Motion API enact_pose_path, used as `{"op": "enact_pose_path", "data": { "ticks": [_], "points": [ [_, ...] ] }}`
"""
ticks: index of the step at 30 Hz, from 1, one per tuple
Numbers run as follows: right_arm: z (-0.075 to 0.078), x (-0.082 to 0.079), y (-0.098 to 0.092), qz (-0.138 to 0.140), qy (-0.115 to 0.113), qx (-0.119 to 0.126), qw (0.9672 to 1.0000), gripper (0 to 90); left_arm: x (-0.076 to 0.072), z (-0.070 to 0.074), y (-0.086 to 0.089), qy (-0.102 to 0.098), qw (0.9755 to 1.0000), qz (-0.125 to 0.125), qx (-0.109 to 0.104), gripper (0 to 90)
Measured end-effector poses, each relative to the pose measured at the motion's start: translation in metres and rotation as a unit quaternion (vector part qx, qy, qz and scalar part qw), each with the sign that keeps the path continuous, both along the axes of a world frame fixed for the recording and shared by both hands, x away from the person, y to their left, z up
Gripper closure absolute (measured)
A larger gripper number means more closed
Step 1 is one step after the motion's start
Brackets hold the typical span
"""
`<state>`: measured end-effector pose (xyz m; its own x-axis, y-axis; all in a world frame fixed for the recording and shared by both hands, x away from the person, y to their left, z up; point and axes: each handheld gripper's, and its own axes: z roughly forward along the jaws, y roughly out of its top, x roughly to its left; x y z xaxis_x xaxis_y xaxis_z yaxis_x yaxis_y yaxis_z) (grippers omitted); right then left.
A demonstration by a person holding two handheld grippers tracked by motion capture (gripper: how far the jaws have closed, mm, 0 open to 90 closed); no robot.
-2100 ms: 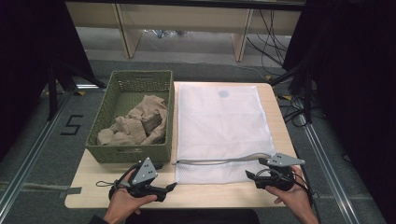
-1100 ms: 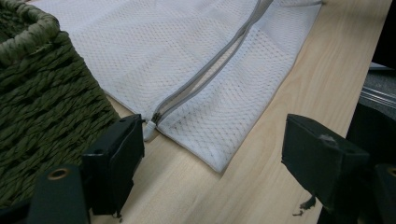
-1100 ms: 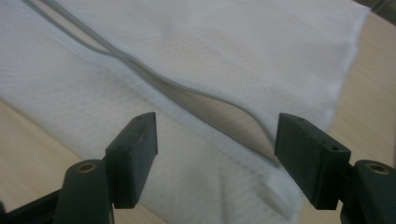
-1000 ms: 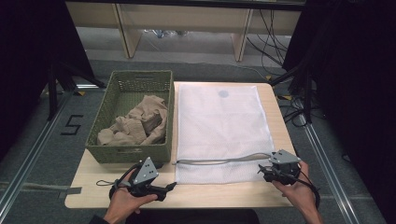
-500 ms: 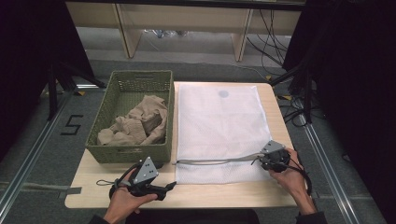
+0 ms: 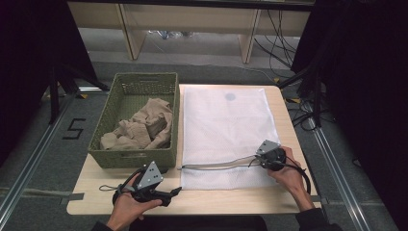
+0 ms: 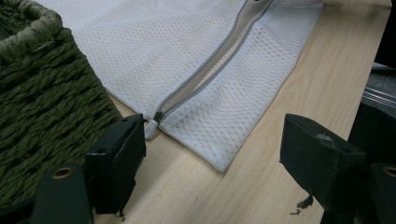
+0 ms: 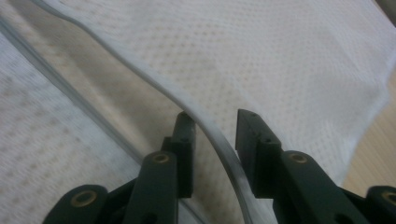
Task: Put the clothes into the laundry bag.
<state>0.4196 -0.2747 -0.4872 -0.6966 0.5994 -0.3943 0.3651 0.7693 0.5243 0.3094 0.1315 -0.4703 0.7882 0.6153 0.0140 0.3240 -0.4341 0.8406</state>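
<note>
One white mesh laundry bag (image 6: 223,127) lies flat on the counter (image 6: 284,192), just beside one green woven basket (image 6: 139,86) holding beige cloth (image 6: 144,127). Two claws are present. The right claw (image 8: 214,135) has just been closing; the bag's raised zipper edge (image 8: 205,130) stands between its jaws, contact not confirmed. The left claw (image 7: 210,158) is released, near the bag's corner. The left gripper view shows the zipper pull (image 7: 152,123); the high view shows the full layout.
</note>
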Motion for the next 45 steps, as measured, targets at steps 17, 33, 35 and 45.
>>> {"op": "enact_pose_path", "data": {
  "ticks": [17, 33, 35, 45],
  "points": [
    [-0.009, 0.013, 0.037, 0.062, 0.022, 0.002, 0.9978, 73.9, 0.001, 0.001, 0.001, -0.002, 1.0, 0.002, -0.002, 22.3],
    [-0.004, 0.027, 0.061, 0.067, 0.022, 0.017, 0.9974, 87.7, 0.002, 0.002, 0.002, -0.007, 1.0, 0.001, -0.004, 22.8],
    [-0.002, 0.027, 0.06, 0.062, 0.024, 0.03, 0.9973, 88.6, 0.002, 0.001, 0.002, -0.003, 1.0, 0.004, -0.006, 23.1],
    [0.024, 0.032, 0.056, 0.067, 0.006, 0.062, 0.9958, 89.8, 0.012, 0.015, 0.015, -0.021, 0.9991, 0.028, -0.022, 23.9]
  ]
}}
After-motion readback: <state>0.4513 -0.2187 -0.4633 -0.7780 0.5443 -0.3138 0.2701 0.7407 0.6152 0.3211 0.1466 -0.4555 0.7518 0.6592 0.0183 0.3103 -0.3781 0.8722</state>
